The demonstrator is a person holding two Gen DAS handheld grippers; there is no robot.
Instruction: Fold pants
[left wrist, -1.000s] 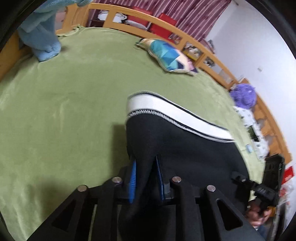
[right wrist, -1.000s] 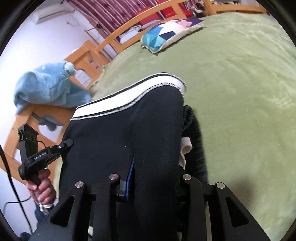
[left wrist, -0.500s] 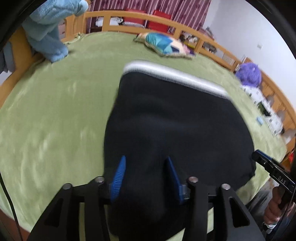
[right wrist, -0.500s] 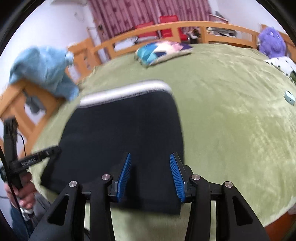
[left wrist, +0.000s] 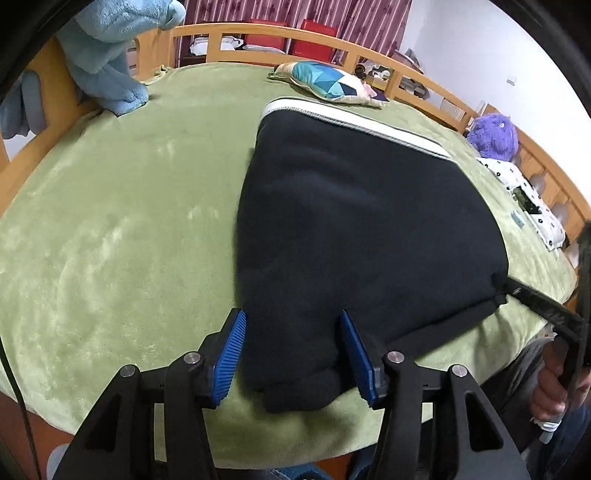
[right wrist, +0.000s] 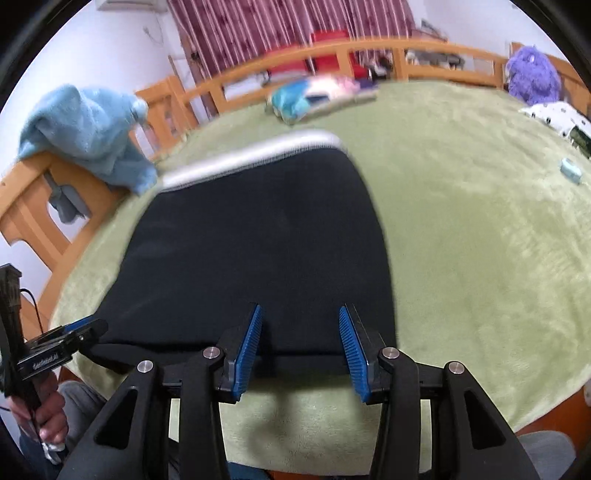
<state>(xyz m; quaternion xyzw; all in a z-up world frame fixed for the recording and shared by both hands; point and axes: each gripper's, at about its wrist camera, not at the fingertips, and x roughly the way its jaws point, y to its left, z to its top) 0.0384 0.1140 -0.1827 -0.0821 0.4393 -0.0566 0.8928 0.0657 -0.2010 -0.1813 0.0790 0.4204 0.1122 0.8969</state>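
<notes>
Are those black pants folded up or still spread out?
Folded: the black pants lie as a compact doubled block on the green blanket, no legs trailing.

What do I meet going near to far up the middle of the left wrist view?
Open left gripper → folded black fleece pants → their white striped waistband → geometric blue patterned pillow → curved wooden bed rail.

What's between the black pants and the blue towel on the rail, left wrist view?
Only bare green blanket between the pants and blue towel, per left wrist view.
</notes>
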